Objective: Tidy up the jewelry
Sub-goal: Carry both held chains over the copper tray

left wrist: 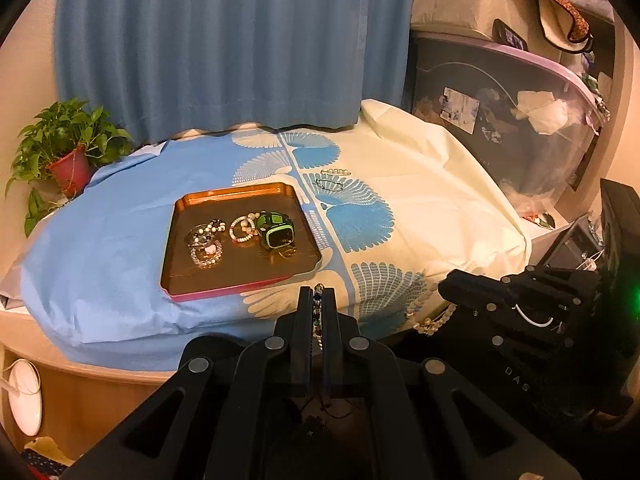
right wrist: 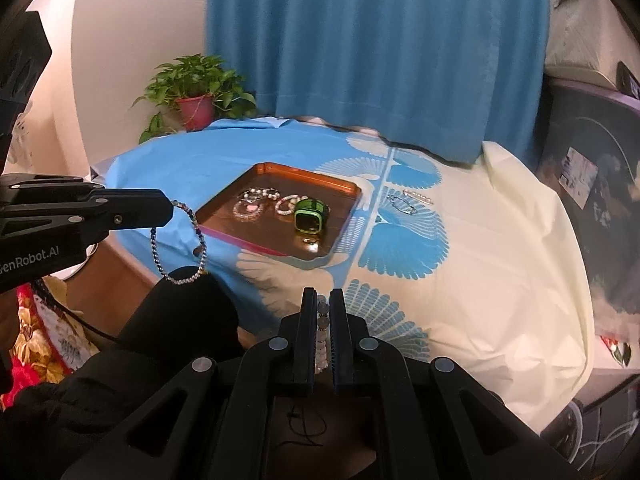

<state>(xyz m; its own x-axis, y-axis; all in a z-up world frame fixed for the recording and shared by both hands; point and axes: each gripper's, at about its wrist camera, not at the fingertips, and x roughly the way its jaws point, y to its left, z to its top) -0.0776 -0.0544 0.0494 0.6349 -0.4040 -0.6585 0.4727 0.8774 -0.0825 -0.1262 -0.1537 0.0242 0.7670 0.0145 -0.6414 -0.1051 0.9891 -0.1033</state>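
Note:
An orange-brown tray (left wrist: 188,280) (right wrist: 224,216) sits on the cloth-covered table and holds several bead bracelets (left wrist: 206,242) (right wrist: 250,202) and a green watch (left wrist: 275,229) (right wrist: 309,216). My left gripper (left wrist: 318,294) (right wrist: 170,204) is shut on a dark multicolour bead bracelet (left wrist: 317,314) (right wrist: 180,240), held in the air near the table's front edge. My right gripper (right wrist: 323,296) (left wrist: 442,288) is shut on a pale bead bracelet (right wrist: 322,328) (left wrist: 430,318), also above the front edge. Two small chain pieces (left wrist: 332,179) (right wrist: 408,200) lie on the cloth behind the tray.
A potted plant (left wrist: 68,148) (right wrist: 196,96) stands at the table's far left corner before a blue curtain (left wrist: 224,40). A clear storage bin (left wrist: 508,128) stands to the right. The cloth (left wrist: 432,208) (right wrist: 500,260) is blue on the left, cream on the right.

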